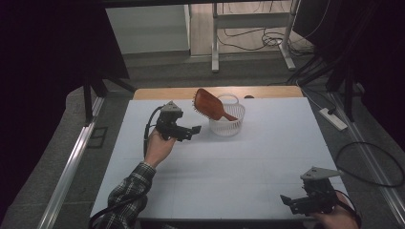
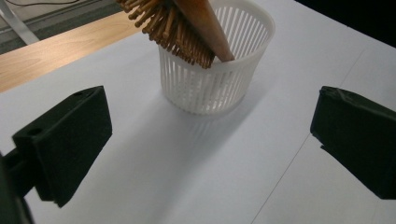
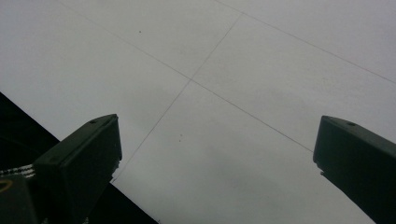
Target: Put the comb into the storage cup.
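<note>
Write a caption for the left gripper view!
Open left gripper facing wooden hairbrush in white slatted plastic basket.

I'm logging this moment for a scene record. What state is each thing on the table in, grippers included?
Hairbrush: handle down inside the basket, leaning on its rim, bristled head sticking out to the left, held by nothing.
Basket: upright on the white table, holding the hairbrush.
Left gripper: open, short of the basket, holding nothing.
Right gripper: open, near the table's front right corner, holding nothing.
</note>
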`<action>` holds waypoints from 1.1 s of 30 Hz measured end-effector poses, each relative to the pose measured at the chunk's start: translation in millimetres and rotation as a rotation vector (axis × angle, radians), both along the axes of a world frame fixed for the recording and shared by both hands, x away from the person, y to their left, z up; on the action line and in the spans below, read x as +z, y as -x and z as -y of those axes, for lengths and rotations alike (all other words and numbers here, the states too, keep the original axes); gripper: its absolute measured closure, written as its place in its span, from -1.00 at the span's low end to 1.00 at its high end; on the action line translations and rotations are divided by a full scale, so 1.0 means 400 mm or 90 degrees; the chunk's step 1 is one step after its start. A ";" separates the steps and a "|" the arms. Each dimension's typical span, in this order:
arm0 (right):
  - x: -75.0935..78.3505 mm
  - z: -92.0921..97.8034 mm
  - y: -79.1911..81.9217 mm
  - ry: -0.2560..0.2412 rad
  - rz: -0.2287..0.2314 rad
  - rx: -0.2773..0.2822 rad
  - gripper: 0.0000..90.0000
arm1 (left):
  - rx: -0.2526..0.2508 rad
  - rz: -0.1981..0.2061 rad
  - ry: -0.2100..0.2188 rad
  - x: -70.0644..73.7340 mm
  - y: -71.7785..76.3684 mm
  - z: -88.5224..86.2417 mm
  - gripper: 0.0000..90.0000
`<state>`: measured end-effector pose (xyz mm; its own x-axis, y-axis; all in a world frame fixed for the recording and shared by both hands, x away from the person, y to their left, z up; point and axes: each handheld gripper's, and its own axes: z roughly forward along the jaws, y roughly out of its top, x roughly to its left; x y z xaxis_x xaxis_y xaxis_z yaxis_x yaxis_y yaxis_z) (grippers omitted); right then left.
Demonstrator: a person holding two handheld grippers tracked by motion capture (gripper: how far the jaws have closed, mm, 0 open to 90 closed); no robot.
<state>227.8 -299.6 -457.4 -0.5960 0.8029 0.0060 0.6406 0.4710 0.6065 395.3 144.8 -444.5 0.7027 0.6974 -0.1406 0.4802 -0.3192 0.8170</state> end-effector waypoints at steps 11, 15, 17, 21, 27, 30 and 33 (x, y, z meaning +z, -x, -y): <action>0.000 0.000 0.000 0.002 0.001 -0.003 -0.99 | -0.003 -0.009 -0.011 -0.004 0.017 -0.004 -1.00; 0.000 0.000 0.001 0.003 0.002 -0.003 -0.99 | -0.001 -0.014 -0.013 -0.010 0.027 -0.010 -1.00; 0.000 0.000 0.001 0.003 0.002 -0.003 -0.99 | -0.002 -0.014 -0.013 -0.012 0.029 -0.013 -1.00; 0.001 -0.001 0.002 0.003 0.004 -0.002 -0.99 | 0.000 -0.019 -0.012 -0.015 0.041 -0.022 -1.00; 0.002 -0.001 0.003 0.003 0.005 -0.002 -0.99 | -0.002 -0.020 -0.007 -0.013 0.054 -0.029 -1.00; 0.002 -0.001 0.003 0.003 0.006 -0.004 -0.99 | -0.002 -0.019 -0.003 -0.010 0.061 -0.032 -1.00; 0.002 0.000 0.003 0.003 0.008 -0.006 -0.99 | -0.002 -0.018 -0.004 -0.007 0.069 -0.034 -1.00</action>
